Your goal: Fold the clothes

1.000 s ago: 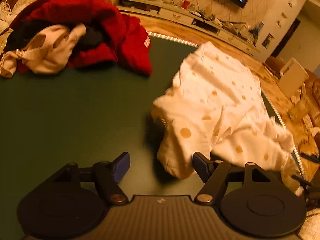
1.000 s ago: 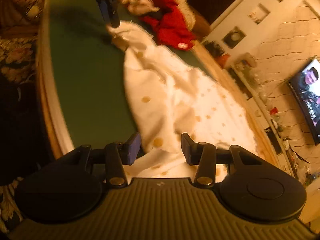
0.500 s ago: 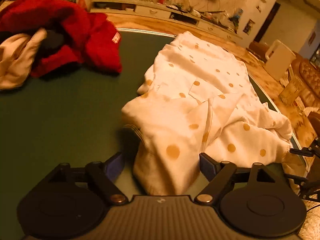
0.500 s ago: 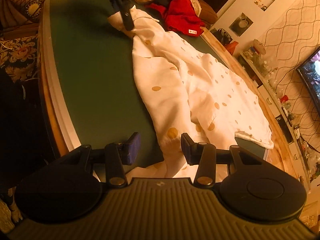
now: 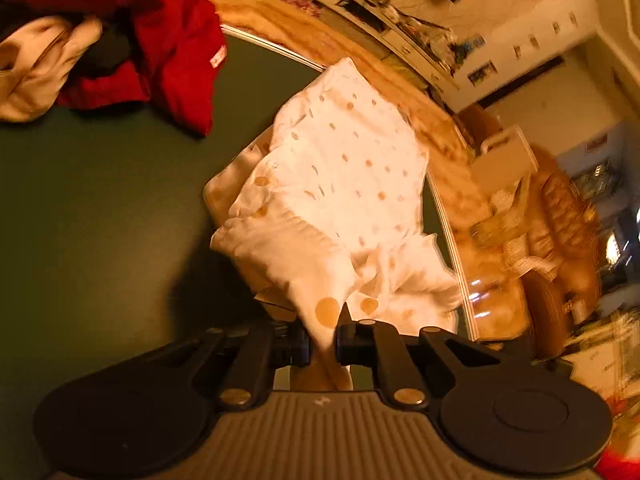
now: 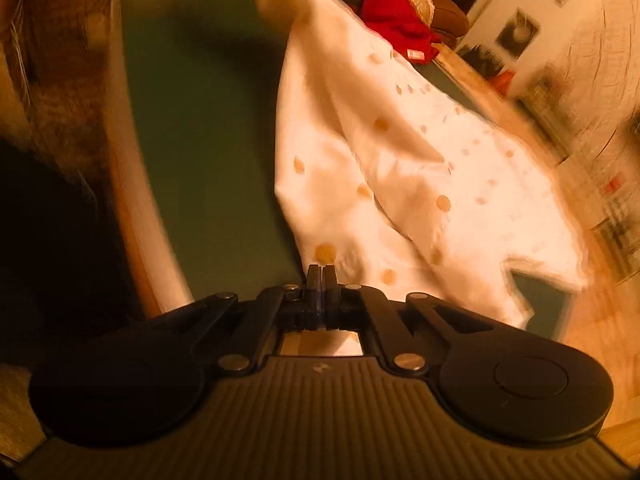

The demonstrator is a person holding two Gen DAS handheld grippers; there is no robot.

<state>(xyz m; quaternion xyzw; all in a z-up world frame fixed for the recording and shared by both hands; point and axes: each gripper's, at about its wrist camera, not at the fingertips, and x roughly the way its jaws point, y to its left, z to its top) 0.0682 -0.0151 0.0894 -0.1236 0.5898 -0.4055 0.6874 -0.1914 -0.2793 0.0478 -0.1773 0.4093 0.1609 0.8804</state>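
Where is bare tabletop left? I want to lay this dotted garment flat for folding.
The dark green tabletop is bare between the red clothes pile and the white dotted garment, and in the right wrist view between the garment and the table's wooden rim. The corner under the pile is crowded.

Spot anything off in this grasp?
Right hand-held gripper looks shut beside the dotted garment, with no cloth visible between its jaws. Left hand-held gripper has just closed on a fold.
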